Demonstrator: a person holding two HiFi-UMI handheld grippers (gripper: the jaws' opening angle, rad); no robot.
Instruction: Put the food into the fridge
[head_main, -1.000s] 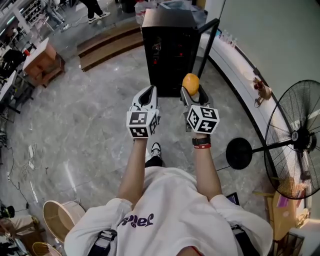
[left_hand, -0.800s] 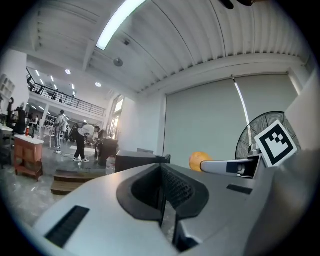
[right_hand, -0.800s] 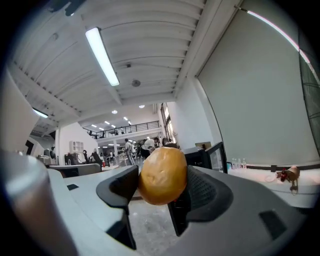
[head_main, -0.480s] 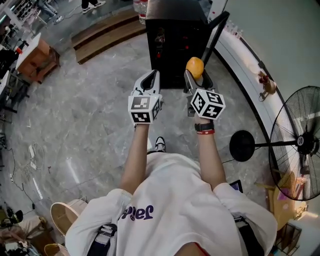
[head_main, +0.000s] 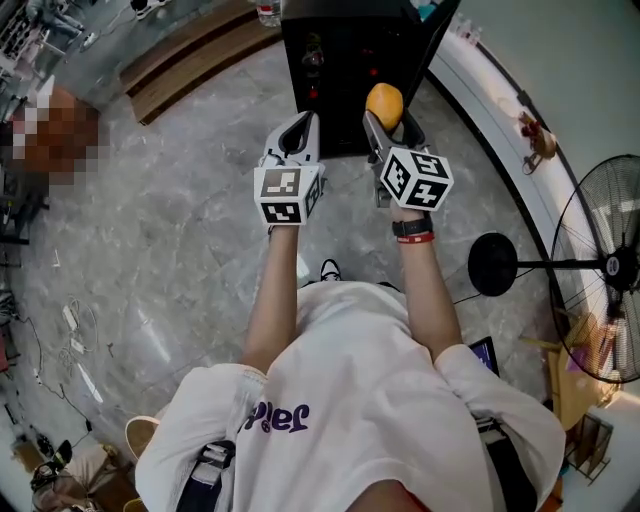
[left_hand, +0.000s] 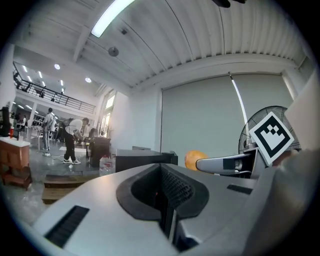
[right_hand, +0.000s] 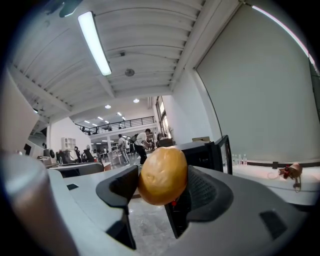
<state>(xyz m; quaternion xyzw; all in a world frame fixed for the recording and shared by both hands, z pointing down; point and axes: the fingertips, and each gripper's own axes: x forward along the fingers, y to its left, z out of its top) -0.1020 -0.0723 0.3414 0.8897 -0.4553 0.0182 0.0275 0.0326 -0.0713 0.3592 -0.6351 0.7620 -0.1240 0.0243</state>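
My right gripper (head_main: 386, 118) (right_hand: 159, 192) is shut on a round orange fruit (head_main: 384, 104) (right_hand: 163, 175), held between its dark pads. It hangs in front of the small black fridge (head_main: 350, 70) (right_hand: 202, 150), whose door (head_main: 432, 55) stands open at the right. My left gripper (head_main: 296, 138) (left_hand: 167, 200) is beside it, level with it, jaws closed together with nothing between them. From the left gripper view the fruit (left_hand: 194, 160) and the fridge (left_hand: 142, 161) show ahead to the right.
A black standing fan (head_main: 600, 270) stands at the right by a curved white ledge (head_main: 490, 110). A wooden step (head_main: 190, 60) lies left of the fridge. The floor is grey marble (head_main: 160, 250). People stand far off in the hall (right_hand: 135, 145).
Both grippers have come closer to the fridge, which now fills more of the top of the head view. The fruit stays gripped in the right gripper.
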